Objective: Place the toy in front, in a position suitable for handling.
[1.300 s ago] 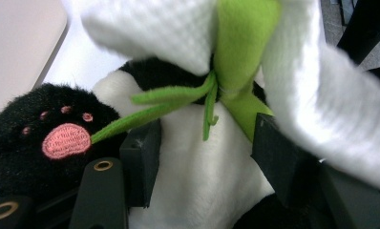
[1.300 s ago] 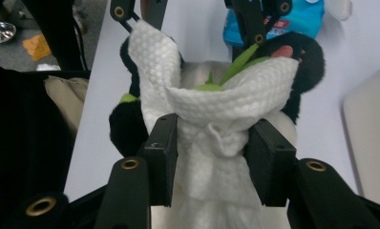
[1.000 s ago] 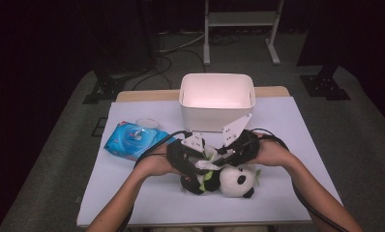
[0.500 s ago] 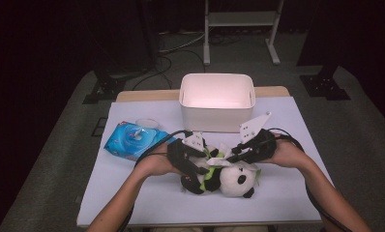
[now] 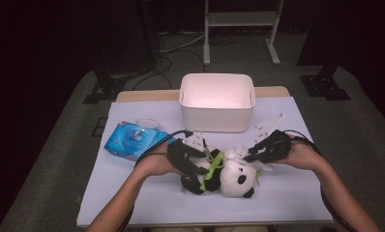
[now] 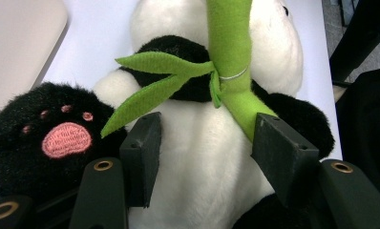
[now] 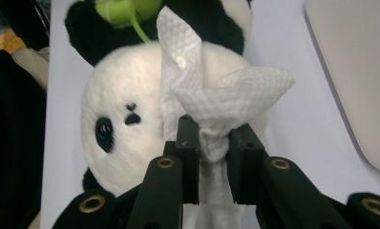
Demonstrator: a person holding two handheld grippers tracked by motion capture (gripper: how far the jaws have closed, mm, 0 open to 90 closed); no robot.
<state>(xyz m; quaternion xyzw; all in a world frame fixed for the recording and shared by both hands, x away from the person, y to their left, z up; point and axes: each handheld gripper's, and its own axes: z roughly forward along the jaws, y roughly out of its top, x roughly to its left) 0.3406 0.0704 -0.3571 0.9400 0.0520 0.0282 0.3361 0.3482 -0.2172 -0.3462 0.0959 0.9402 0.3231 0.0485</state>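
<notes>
Up above, the panda toy [image 5: 229, 174] lies on the white bench [image 5: 132, 203] just in front of the white bin [image 5: 217, 104], the left tool [image 5: 193, 162] on its body and the right tool [image 5: 258, 152] by its head. Along the left tool [image 6: 205, 157], jaws stand apart around the white belly (a green bamboo stalk [image 6: 228, 52] crosses it). Along the right tool [image 7: 214, 152], jaws pinch a white wipe [image 7: 212, 95] over the panda's face.
</notes>
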